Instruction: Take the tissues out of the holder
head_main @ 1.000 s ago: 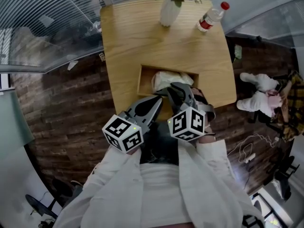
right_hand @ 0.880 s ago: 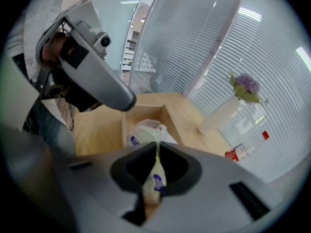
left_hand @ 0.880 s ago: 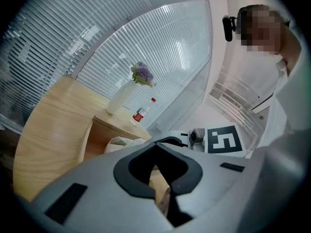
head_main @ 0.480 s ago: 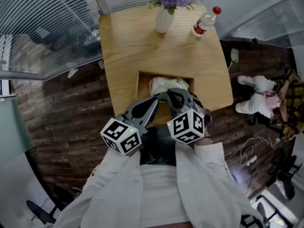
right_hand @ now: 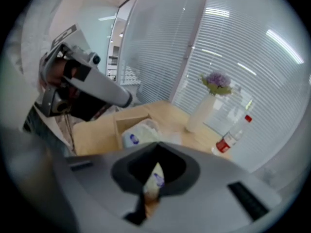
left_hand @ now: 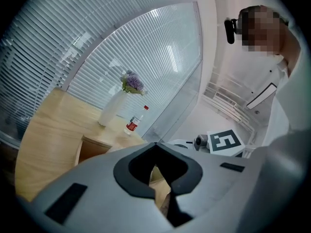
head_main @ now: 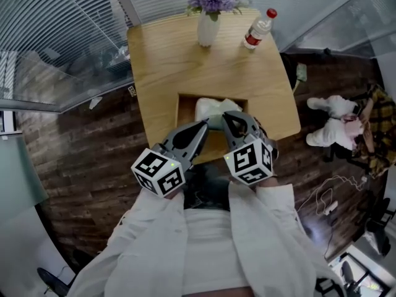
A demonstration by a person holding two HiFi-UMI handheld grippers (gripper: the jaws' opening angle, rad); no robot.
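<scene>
White tissues (head_main: 213, 106) along wooden holder (head_main: 181, 109) | right gripper (head_main: 227, 116) pinching them | left gripper (head_main: 203, 125) closed

Left gripper (head_main: 203, 124): jaws together, nothing between, tip at holder's (head_main: 182, 111) near edge.
Right gripper (head_main: 226, 117): jaws closed on tissue (right_hand: 154, 179), tip over holder.
Forearms (head_main: 145, 224): white-sleeved, side by side, reaching toward holder.

A pale wooden table (head_main: 167, 67) stood on a dark plank floor (head_main: 80, 147). At the table's 12 o'clock edge stood a white vase (head_main: 206, 31) of purple flowers. A red-capped bottle (head_main: 257, 26) stood at 1 o'clock, near the vase but apart from it. An open wooden holder (head_main: 183, 111) sat at 6 o'clock, close to that edge.
</scene>
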